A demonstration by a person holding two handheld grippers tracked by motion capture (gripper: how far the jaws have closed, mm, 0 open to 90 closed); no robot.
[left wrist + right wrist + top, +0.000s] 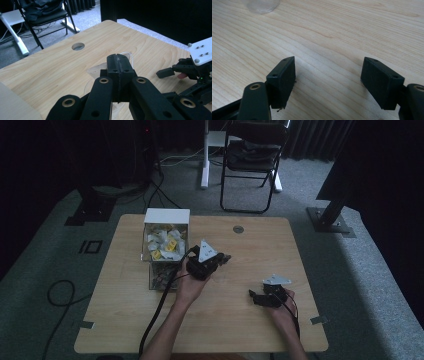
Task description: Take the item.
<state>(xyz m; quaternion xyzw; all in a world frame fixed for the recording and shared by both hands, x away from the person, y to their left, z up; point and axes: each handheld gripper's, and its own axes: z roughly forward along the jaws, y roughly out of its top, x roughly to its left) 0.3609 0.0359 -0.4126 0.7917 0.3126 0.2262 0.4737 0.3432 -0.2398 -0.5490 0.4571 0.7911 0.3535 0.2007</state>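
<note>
With the left gripper (118, 62) pinched on a clear bag (126, 56) mid-frame, we lift slowly. The right gripper (328, 80) gapes wide, empty.

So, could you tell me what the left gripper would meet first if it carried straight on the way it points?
Probably nothing: past the left gripper lies bare table with its round hole off to one side, though depth is hard to judge.

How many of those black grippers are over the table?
2. The left gripper is beside the clear box, jaws shut. The right gripper sits near the table's right front, jaws open over bare wood.
</note>
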